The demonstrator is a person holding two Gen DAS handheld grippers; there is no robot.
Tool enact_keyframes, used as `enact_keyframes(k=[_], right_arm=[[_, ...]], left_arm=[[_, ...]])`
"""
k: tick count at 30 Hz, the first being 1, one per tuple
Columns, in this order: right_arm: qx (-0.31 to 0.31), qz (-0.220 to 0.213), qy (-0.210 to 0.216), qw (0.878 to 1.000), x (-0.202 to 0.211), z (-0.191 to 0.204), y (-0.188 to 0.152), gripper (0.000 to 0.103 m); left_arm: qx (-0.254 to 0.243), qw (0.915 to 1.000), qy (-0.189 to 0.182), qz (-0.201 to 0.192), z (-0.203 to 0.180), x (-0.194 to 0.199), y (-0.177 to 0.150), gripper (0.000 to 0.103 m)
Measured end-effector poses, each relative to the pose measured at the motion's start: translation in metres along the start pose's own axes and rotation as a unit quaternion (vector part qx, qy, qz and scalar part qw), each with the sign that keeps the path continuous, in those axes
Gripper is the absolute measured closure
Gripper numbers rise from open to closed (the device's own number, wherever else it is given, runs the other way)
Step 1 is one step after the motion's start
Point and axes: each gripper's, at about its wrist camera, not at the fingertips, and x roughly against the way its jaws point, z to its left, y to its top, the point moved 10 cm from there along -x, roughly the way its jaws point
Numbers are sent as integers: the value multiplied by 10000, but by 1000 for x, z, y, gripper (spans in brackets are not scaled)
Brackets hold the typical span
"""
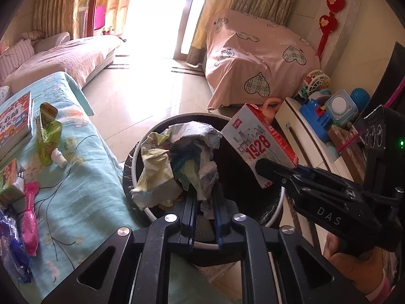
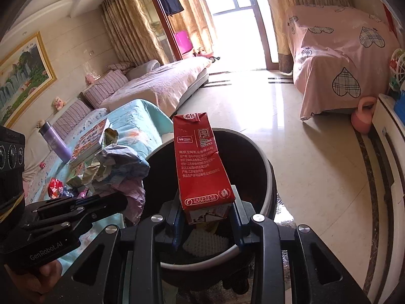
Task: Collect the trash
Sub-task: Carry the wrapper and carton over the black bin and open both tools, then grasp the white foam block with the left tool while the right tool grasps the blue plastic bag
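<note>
We held a red milk carton point(image 2: 202, 167) pinched in our right hand-held gripper point(image 2: 206, 215) above the black trash bin point(image 2: 263, 167); our left hand-held gripper point(image 1: 205, 202), jaws narrowly parted, gripped crumpled wrappers point(image 1: 177, 162) over it, beside the blue-covered counter point(image 1: 83, 177).

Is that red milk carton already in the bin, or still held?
Still held. The right gripper's fingers clamp the carton's bottom end, and it stands above the bin.
</note>
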Motion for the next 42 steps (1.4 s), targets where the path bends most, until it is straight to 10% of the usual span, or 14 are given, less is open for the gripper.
enact_keyframes(k=[5,21,42], right_arm=[[-111,70,40,9999,-5,-6,-1,66],[-139,-339,596,9976,33,61,-23,16],[620,220,1380,9883,-1,217,-91,12]], left_arm=[[-7,9999,144,-62,0,3,-2,53],[530,9965,465,-450,62,97,-85,46],[1754,9691,1517,-841,156,239,-202,45]])
